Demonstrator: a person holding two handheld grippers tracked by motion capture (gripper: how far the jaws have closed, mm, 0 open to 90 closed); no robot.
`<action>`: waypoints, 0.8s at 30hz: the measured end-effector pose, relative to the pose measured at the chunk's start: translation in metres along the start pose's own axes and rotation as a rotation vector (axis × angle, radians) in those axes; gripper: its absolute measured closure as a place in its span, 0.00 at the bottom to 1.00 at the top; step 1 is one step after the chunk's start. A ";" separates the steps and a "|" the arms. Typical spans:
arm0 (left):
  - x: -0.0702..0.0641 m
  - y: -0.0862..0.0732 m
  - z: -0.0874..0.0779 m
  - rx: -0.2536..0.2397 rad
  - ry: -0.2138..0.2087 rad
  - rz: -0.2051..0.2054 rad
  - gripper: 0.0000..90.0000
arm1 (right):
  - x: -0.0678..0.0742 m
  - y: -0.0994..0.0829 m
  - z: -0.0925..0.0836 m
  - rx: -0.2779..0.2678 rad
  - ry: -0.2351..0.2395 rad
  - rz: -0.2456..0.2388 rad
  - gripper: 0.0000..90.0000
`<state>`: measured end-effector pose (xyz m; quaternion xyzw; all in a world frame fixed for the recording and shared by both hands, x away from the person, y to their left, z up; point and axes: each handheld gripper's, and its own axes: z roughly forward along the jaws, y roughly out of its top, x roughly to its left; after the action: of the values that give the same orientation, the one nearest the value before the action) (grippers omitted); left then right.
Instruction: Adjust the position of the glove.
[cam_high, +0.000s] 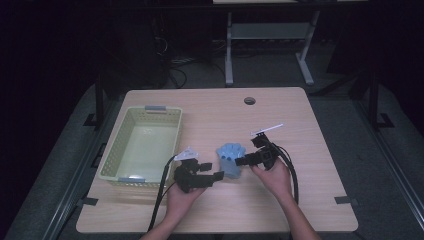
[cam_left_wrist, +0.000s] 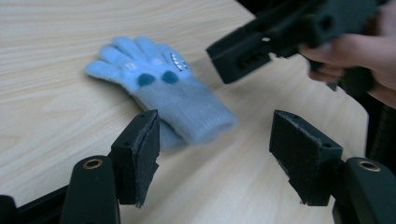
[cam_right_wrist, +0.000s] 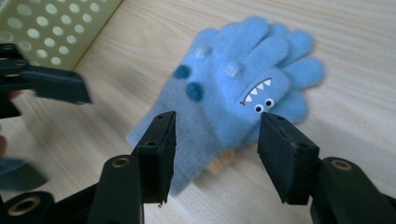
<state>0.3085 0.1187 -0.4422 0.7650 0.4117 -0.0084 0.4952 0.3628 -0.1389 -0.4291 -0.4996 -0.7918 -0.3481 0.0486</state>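
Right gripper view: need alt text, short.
Two open black jaws of the right gripper straddle a light blue monster-face glove lying flat on the wooden table. The left gripper reaches in at left, below a pale green basket.

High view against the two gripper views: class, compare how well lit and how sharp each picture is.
High view: dim, dark surroundings, the fuzzy light-blue knitted glove small. Left gripper view: bright; the other black gripper is blurred. Right gripper view: bright, glove sharp, left edge blurred.

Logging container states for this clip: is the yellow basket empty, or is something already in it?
Empty. In the high view the basket shows a bare floor inside its walls; the blue gloves lie on the table to its right.
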 end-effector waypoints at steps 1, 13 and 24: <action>0.002 0.002 0.003 0.003 0.002 -0.017 0.39 | -0.002 -0.001 0.000 -0.003 0.007 0.008 0.52; 0.033 0.015 0.037 0.078 0.002 -0.242 0.47 | -0.017 -0.016 0.011 -0.027 0.063 0.108 0.48; 0.036 0.010 0.050 0.140 -0.081 -0.316 0.59 | -0.019 -0.019 0.022 -0.022 0.082 0.158 0.55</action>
<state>0.3590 0.1010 -0.4752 0.7225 0.5049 -0.1456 0.4493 0.3623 -0.1451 -0.4635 -0.5463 -0.7435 -0.3718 0.1028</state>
